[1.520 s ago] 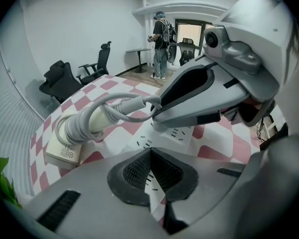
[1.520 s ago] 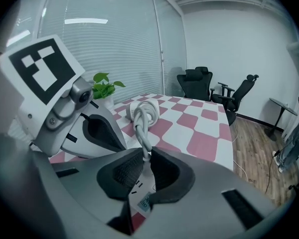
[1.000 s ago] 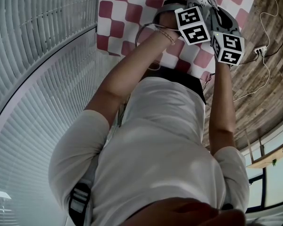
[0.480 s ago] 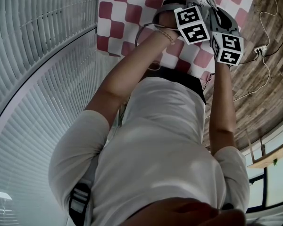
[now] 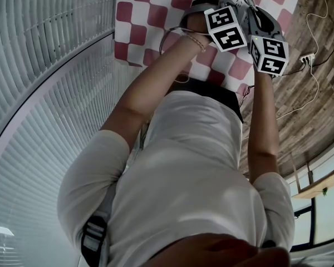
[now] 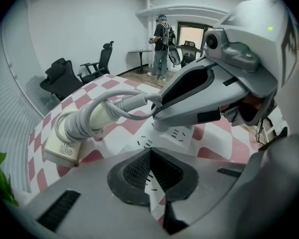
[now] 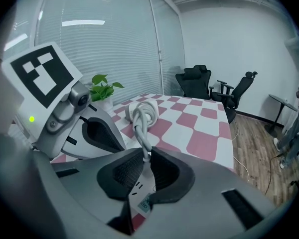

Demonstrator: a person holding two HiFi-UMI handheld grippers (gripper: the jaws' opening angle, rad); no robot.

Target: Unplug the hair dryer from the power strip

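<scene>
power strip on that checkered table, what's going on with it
A person works at a checkered table with a gripper in each hand. The right gripper is closed on the plug, where the hair dryer's cord meets the power strip. The left gripper, jaws shut, points down at the strip, seemingly to steady it. The hair dryer lies farther along the table with cord wound around it. The plug looks not yet pulled out.

White power strip (image 6: 164, 133), lying flat; grey cord (image 6: 81, 122), coiled beside
</scene>
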